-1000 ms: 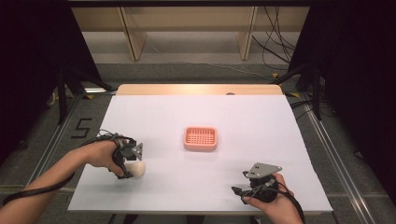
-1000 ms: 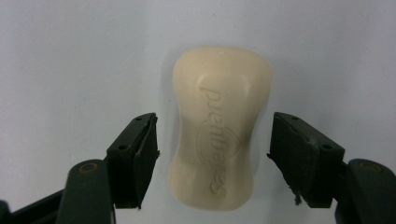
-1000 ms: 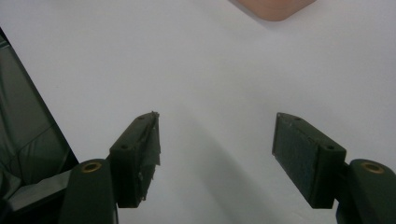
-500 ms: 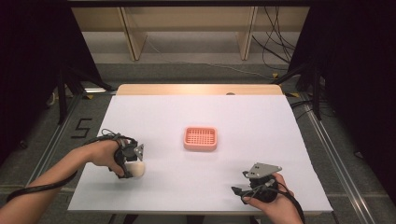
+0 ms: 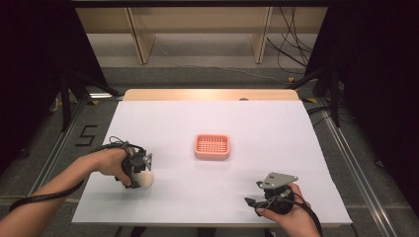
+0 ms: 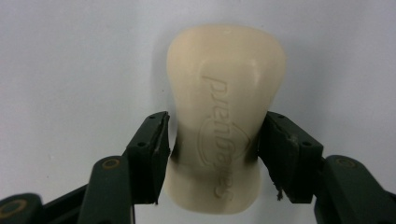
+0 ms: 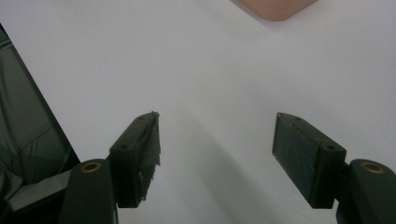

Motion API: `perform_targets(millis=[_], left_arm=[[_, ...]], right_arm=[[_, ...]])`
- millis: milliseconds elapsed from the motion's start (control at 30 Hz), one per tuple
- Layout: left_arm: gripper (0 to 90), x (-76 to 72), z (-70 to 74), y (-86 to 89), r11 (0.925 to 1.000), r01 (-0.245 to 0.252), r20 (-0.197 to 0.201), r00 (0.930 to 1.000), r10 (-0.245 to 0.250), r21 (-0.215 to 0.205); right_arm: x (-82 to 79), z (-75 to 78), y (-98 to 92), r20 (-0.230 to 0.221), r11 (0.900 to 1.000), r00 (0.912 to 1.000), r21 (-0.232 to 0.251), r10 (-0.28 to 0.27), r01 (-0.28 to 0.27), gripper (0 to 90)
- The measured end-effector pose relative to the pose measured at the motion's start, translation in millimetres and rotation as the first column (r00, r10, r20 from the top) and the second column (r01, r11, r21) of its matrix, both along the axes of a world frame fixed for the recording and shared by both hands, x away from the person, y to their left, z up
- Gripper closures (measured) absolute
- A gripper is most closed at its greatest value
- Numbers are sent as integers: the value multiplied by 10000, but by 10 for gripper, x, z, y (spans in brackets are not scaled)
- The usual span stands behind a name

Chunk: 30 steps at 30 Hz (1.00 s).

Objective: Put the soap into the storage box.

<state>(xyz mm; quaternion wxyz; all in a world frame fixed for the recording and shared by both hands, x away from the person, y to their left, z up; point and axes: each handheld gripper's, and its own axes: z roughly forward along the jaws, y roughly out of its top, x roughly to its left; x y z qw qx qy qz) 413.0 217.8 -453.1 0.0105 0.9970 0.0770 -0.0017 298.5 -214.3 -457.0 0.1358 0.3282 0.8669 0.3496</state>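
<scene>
— On the white table (image 5: 207,123), near its left front part, what is that pale thing?

— It is a bar of soap (image 6: 224,126), cream in colour, with rounded ends and a narrower waist. A word and an oval are pressed into its top face, but I cannot read the letters surely. The surface looks smooth and a little waxy.

— And where is the left gripper (image 6: 212,156)?

— Directly over it. The two black jaws press on the waist of the soap from both sides, so this gripper is closed on the soap. The soap lies flat on the table.

— The other one?

— The right gripper (image 7: 217,154) is near the front right edge, well apart from the soap. Its jaws stand wide, with nothing between them. The pad on one jaw looks frayed.

— Anything in the middle?

— A small pink tray (image 5: 212,146), rectangular with round corners and a grid of holes in its floor, probably plastic.
</scene>
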Motion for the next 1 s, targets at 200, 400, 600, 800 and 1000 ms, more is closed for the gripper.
perform_targets(millis=[200, 400, 600, 800, 1000], left_arm=[[474, 2, -2, -2, 9999, 96, -23, 10000, -96, -58], [485, 7, 4, 5, 9997, 118, -126, 9998, -121, -206], [487, 4, 7, 4, 9996, 132, -206, 9997, -137, -239], [488, 2, 29, -5, 9997, 207, -205, 9996, -211, -161], [489, -5, 51, -2, 9997, 135, -183, 9997, -138, -202]], right_arm=[[0, -3, 3, -17, 10000, 10000, 16, -1, 1, 330], [3, -7, 6, -29, 10000, 10000, -5, 31, -31, 330], [5, -8, 4, 24, 10000, 10000, -1, 38, -38, 330], [5, -7, 4, 28, 10000, 10000, 13, 28, -28, 330], [5, -7, 4, 30, 10000, 10000, 6, 34, -34, 330]])
